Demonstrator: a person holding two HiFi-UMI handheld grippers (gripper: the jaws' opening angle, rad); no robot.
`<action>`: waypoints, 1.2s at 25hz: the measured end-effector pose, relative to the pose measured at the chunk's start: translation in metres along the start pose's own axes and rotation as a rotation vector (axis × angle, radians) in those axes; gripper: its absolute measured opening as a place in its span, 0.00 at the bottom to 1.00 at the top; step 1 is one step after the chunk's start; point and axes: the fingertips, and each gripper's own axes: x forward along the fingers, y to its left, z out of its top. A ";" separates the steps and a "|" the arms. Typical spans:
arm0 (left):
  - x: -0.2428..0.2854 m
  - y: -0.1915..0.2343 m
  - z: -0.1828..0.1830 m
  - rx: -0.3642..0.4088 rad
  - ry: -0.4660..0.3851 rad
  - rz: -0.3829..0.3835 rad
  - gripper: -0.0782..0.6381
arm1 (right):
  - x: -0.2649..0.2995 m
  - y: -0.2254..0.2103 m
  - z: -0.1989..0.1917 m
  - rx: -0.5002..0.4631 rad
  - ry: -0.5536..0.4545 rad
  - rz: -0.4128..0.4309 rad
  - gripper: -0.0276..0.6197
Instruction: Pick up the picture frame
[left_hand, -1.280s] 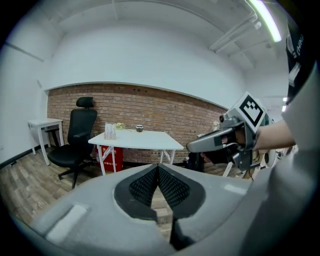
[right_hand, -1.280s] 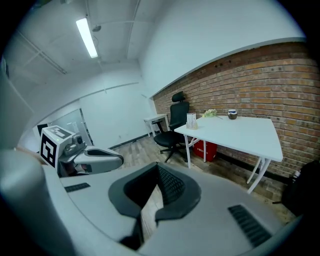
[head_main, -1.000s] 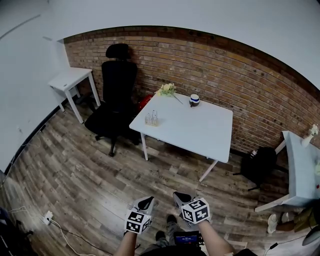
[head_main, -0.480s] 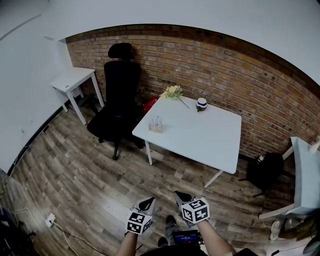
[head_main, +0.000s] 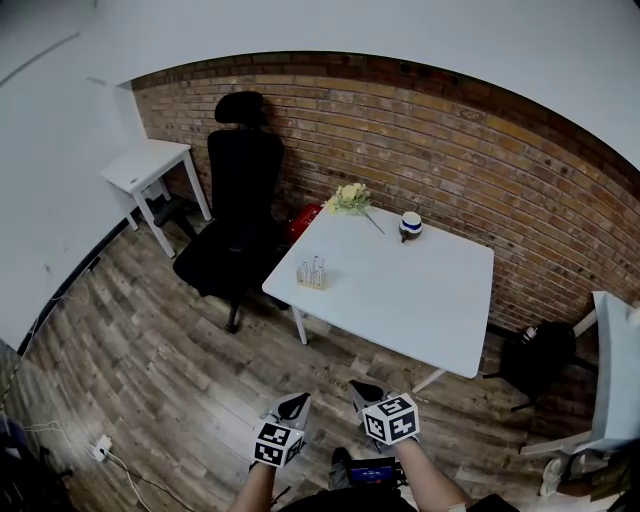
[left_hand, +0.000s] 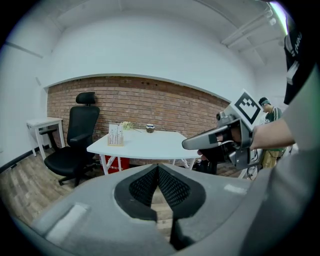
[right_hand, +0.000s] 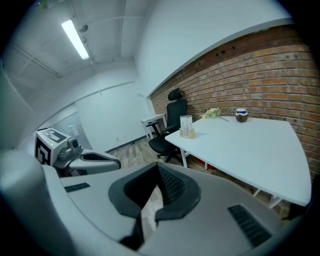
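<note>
Picture frame (head_main: 311, 273): a small upright pale panel on what looks like a light wooden base. It stands near the left corner of the white table (head_main: 430, 300), the corner closest to the black office chair (head_main: 238, 215). Sweep left to right, head view: small white side table (head_main: 150, 160) by the wall, then the chair, then the frame. Along the table's far edge, by the brick wall (head_main: 450, 130), lie a bunch of flowers (head_main: 348, 197) and a small cup (head_main: 410, 226), both well apart from the frame. Tabletop around the frame is bare, so the approach looks unobstructed. Left gripper (left_hand: 158, 172): jaws pressed together, nothing between them. Right gripper (right_hand: 159, 176): likewise closed on nothing. Both are held low over the wood floor (head_main: 170, 330), well apart from the table; the frame is not yet within reach. Handling, as a judgement: light and stiff, face probably slick if glazed or acrylic, breakable if dropped, and narrow enough at the foot to tip when nudged. Best hold seems the panel's two side edges just above the base, or the base itself; the jaws must spread first. Material too small to confirm.
</note>
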 end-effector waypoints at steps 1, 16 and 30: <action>0.005 0.004 0.004 0.000 -0.001 0.002 0.13 | 0.004 -0.004 0.004 0.000 0.000 0.004 0.06; 0.056 0.038 0.027 -0.010 0.019 0.034 0.13 | 0.051 -0.043 0.038 -0.078 0.007 0.057 0.06; 0.117 0.117 0.044 -0.006 0.024 -0.031 0.13 | 0.123 -0.071 0.070 -0.070 0.029 0.010 0.06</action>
